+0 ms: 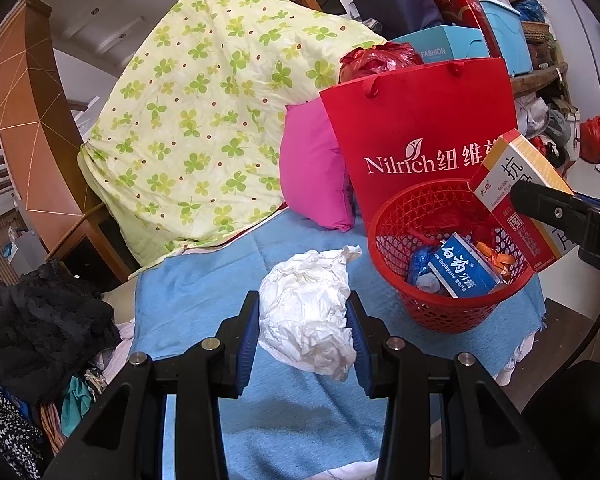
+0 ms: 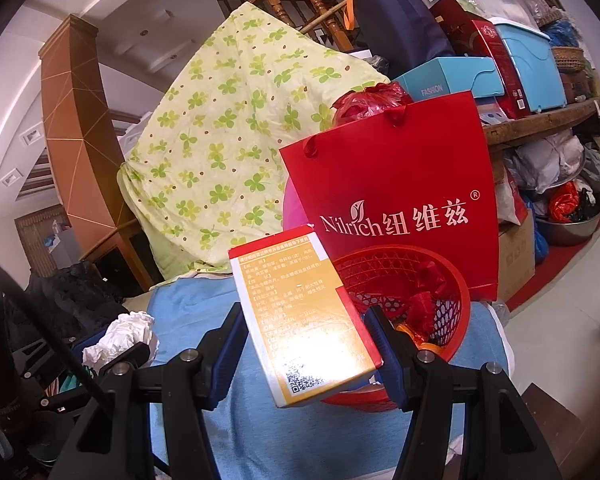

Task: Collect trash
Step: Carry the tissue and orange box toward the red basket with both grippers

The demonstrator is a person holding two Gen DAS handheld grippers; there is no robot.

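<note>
Right wrist view: the right gripper [image 2: 306, 344] pinches a medicine box [image 2: 304, 320] beside the red basket [image 2: 456, 280]; the left gripper [image 1: 304, 332] clamps a crumpled tissue [image 1: 306, 312]. Best carry each squarely over the rim before letting go.

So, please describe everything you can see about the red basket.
The red plastic basket is round, with open lattice walls and a solid rim. It stands upright on the blue blanket, directly in front of the red Nilrich paper bag. Inside lie a blue toothpaste box, blue crumpled wrappers, orange ribbon and red plastic. The right gripper holds a medicine box near its rim.
</note>
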